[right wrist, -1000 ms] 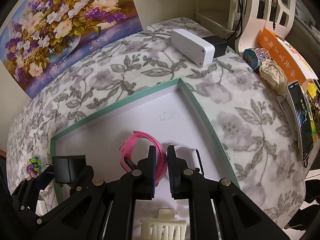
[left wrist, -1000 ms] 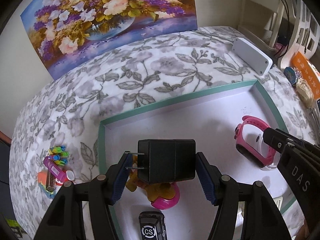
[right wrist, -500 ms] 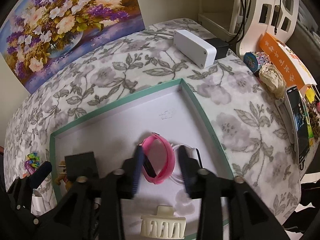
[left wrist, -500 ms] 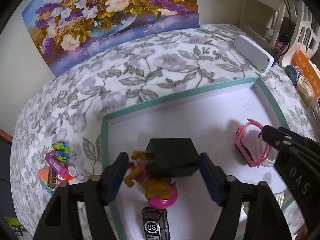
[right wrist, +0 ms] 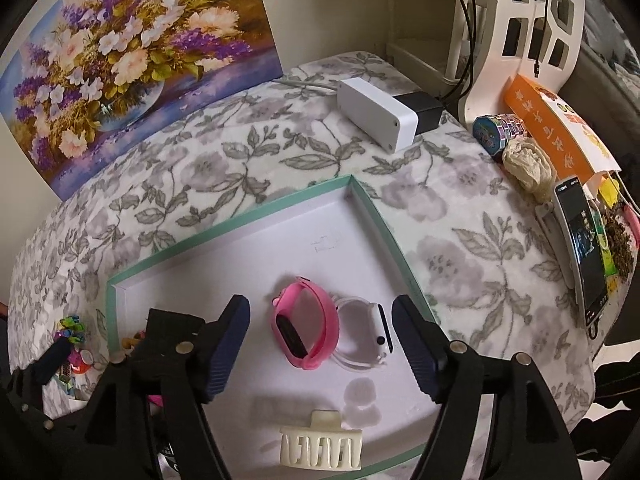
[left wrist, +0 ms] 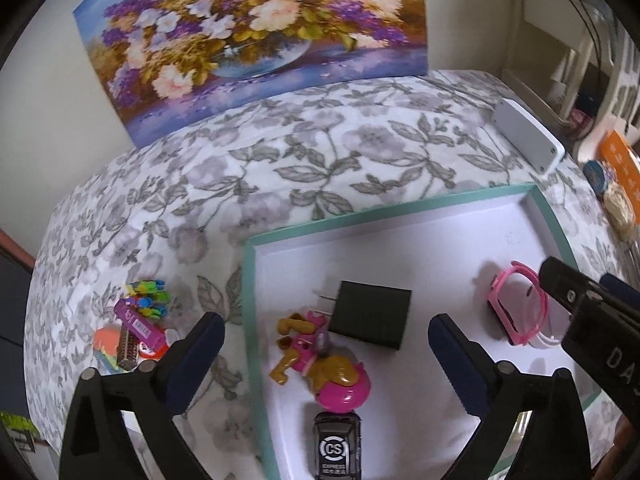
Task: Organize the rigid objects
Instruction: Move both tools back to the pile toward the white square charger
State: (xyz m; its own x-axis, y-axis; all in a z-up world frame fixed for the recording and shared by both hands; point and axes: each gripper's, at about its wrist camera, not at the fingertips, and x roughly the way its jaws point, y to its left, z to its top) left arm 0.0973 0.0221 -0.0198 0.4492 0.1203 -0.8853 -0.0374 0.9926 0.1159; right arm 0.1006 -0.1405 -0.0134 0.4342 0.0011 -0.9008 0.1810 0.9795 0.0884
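Covering the whole table, a grey floral cloth [left wrist: 320, 168] carries a shallow mint-rimmed tray [left wrist: 246, 280]; a flower painting [left wrist: 248, 36] leans on the wall behind the tray; a white box [right wrist: 376, 114] lies beyond its far right corner; small coloured toys [left wrist: 140, 320] sit on the cloth left of the tray; inside the tray rest a black plug adapter [left wrist: 370, 314], a toy dog [left wrist: 320, 360], a pink wristband [right wrist: 306, 326] touching a white watch [right wrist: 366, 334], and a cream hair claw [right wrist: 320, 446]; the left gripper [left wrist: 326, 360] and right gripper [right wrist: 320, 344] hang over the tray, fingers spread, holding nothing.
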